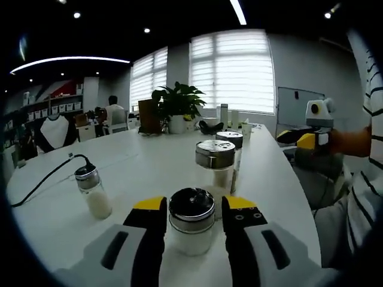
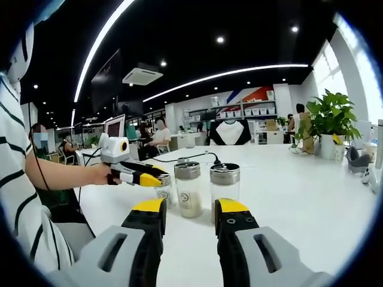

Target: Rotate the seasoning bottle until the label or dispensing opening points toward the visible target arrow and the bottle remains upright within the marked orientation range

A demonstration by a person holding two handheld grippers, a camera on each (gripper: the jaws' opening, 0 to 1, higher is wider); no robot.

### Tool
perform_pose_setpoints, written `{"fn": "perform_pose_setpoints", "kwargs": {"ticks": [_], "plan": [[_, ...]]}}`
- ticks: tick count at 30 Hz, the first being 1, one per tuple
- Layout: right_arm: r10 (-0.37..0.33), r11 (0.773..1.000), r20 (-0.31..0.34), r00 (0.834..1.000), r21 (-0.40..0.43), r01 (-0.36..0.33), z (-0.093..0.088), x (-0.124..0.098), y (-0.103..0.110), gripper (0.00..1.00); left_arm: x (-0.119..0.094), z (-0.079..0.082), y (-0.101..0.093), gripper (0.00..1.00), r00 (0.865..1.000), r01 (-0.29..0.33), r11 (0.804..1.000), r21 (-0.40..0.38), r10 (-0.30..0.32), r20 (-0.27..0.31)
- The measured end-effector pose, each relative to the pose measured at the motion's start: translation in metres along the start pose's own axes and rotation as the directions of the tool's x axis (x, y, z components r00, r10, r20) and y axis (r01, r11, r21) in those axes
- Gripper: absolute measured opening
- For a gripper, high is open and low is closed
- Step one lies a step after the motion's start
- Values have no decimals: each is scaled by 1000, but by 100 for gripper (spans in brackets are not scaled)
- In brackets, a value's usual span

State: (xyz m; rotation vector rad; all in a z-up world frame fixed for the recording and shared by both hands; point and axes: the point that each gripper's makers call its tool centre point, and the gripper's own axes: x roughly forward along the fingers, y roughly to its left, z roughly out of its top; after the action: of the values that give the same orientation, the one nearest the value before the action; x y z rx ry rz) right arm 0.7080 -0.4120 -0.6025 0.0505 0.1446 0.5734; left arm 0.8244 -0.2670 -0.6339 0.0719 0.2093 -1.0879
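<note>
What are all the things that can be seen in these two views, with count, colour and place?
seasoning bottles: four, clear with silver lids, on the table; one nearest, one left, two behind
table: one, white, under the bottles
cable: one, black, on the table, at the left in the left gripper view
potted plant: one, green, at the table's far end
whiteboard: one, white, beside the window
left claw: one, black with yellow tips, jaws either side of the nearest bottle; contact unclear
right claw: one, black with yellow tips, open, holding nothing
sleeve: one, white with dark stripes, at the left in the right gripper view
</note>
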Motion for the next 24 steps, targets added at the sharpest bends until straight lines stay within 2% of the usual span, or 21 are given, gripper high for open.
{"fn": "perform_pose_setpoints", "kwargs": {"ticks": [4,6,8,11,13,15,24], "plan": [[-6,1000,3,1000,7,6,-1,-1,-2,31,-1,6,6,39,999,-49,999,14,49,6],[-6,1000,4,1000,9,6,-1,-1,-2,31,0,4,5,39,999,-54,998,12,54,-6],[-5,1000,4,1000,8,5,-2,-1,-2,31,2,-2,7,37,997,-74,997,-32,73,-37],[-3,1000,7,1000,12,3,-2,-1,-2,31,3,-3,5,36,997,-73,997,-29,72,-34],[-3,1000,10,1000,15,3,-1,-1,-3,31,4,-2,2,34,996,-71,997,10,72,-45],[-5,1000,14,1000,20,5,-1,-3,-4,31,3,0,5,33,994,-97,994,53,99,-48],[-9,1000,19,1000,21,9,0,-3,-6,31,5,-1,3,32,995,-59,998,29,61,-76]]}}
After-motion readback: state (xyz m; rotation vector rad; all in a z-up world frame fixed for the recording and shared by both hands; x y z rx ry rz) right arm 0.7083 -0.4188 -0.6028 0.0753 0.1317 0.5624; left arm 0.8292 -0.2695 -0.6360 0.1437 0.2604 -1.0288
